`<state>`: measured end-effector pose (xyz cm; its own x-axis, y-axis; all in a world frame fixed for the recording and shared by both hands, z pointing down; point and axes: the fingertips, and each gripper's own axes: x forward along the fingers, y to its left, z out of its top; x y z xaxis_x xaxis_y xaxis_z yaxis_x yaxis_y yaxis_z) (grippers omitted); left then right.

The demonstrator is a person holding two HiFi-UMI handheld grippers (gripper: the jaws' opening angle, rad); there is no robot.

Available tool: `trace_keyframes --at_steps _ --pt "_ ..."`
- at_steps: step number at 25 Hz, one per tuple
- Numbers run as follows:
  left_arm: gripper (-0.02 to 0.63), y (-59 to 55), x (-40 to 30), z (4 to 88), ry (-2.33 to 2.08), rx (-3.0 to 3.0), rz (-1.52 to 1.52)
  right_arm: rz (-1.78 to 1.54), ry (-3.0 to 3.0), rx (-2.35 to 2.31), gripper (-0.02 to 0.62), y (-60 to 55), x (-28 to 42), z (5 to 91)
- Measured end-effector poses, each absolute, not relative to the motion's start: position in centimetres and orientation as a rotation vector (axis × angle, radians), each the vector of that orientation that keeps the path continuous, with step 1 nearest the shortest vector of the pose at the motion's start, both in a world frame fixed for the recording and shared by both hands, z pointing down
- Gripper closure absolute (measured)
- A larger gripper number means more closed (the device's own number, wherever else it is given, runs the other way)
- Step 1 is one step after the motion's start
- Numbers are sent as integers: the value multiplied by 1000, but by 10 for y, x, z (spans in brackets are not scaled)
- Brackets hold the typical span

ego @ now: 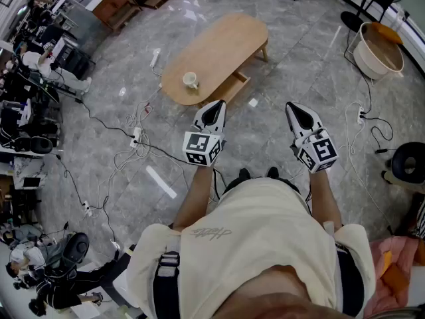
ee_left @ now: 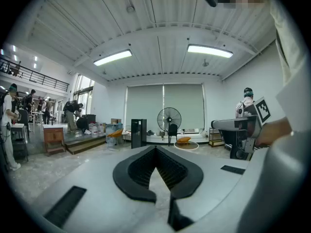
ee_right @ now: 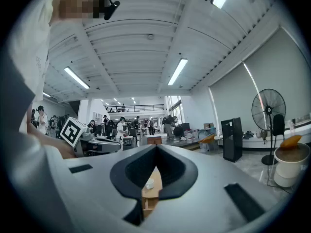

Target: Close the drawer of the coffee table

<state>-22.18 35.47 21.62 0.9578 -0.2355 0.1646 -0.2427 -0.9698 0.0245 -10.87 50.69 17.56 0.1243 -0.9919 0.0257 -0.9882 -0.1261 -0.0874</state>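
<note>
The oval wooden coffee table (ego: 216,48) stands on the marble floor ahead of me, with a white cup (ego: 190,80) on its near end. Its drawer (ego: 234,85) sticks out of the side facing me. Both grippers are held up in the air, well short of the table. My left gripper (ego: 218,104) points at the table's near end and is shut on nothing. My right gripper (ego: 293,106) is to the right of the drawer, also shut and empty. In the right gripper view the table (ee_right: 155,175), cup (ee_right: 149,184) and drawer (ee_right: 148,203) show past the jaws.
Cables and power strips (ego: 136,137) trail over the floor left of the table. A white tub (ego: 377,50) and a fan base (ego: 355,18) stand at the far right, a black stool (ego: 406,163) at the right edge. People work at desks on the left.
</note>
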Motion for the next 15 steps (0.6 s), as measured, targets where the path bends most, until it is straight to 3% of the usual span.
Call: trace_keyframes --at_steps 15 --pt "601 294 -240 237 -307 3050 269 -204 1999 -2317 601 443 -130 197"
